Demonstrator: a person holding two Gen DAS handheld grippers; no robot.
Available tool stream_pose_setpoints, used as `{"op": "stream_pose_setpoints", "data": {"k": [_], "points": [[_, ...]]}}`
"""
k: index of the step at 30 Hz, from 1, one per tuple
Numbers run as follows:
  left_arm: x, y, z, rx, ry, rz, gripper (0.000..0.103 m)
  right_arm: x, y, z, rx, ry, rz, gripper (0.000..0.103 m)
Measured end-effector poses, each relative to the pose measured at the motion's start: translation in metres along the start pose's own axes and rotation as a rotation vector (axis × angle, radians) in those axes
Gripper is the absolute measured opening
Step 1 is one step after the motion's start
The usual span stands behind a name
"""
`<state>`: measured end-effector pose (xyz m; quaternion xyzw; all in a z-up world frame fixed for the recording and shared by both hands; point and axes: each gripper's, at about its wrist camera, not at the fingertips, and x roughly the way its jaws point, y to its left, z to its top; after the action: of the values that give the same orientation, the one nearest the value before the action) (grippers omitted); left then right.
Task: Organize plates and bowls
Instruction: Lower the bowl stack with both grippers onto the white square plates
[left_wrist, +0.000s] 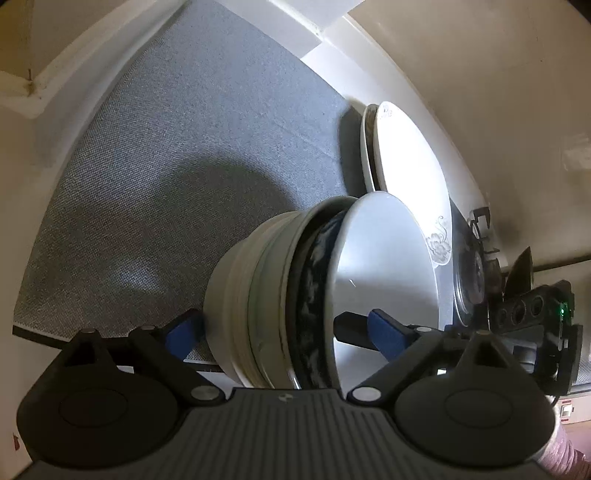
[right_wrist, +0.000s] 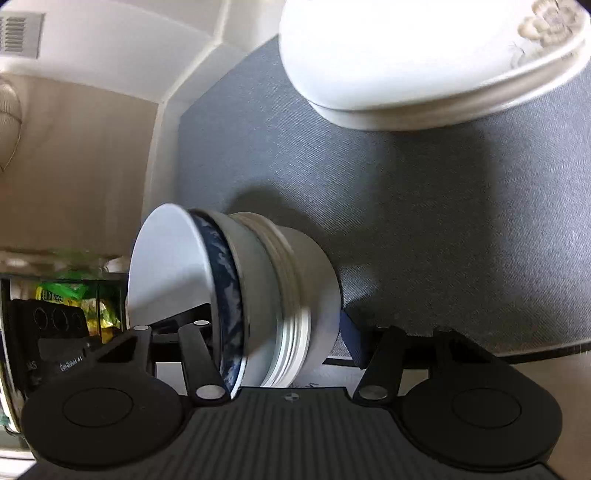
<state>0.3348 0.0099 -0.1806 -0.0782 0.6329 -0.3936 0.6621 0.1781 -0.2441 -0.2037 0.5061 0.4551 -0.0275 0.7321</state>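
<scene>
A stack of nested bowls (left_wrist: 280, 295), white ones with a dark blue patterned one under the top bowl, sits between both grippers over a grey mat (left_wrist: 177, 155). My left gripper (left_wrist: 280, 332) is shut on the stack, one blue pad under its base, the other inside the top bowl. My right gripper (right_wrist: 273, 332) is shut on the same stack (right_wrist: 258, 288) from the opposite side. Two white plates with a flower print (left_wrist: 406, 177) lie stacked beyond the bowls, also shown in the right wrist view (right_wrist: 424, 59).
The grey mat (right_wrist: 424, 206) lines a white-walled cabinet shelf (left_wrist: 66, 92). A gas stove burner (left_wrist: 476, 266) shows past the plates. Green and yellow packets (right_wrist: 81, 299) lie outside the shelf on the left of the right wrist view.
</scene>
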Motion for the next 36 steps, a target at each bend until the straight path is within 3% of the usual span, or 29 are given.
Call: {"op": "stream_pose_setpoints", "data": {"k": [6,15,22,27,36], "points": [[-0.001,-0.021,0.001,0.081,-0.063,0.047,0.096,-0.009,-0.001,-0.008,-0.027,-0.044,0.013,0.050],[-0.004,-0.033,0.013,0.041,-0.093,0.039,0.096,-0.022,-0.007,-0.003,-0.023,-0.103,0.021,0.038],[0.010,-0.046,0.014,0.088,-0.055,0.104,0.101,-0.026,-0.007,-0.002,-0.061,-0.115,0.008,0.038],[0.024,-0.018,0.019,-0.043,0.012,-0.022,0.101,-0.026,-0.012,0.003,-0.050,-0.117,0.031,0.038],[0.017,-0.015,0.023,0.026,-0.043,-0.017,0.099,-0.015,-0.019,0.014,-0.026,-0.089,0.072,0.048]]}}
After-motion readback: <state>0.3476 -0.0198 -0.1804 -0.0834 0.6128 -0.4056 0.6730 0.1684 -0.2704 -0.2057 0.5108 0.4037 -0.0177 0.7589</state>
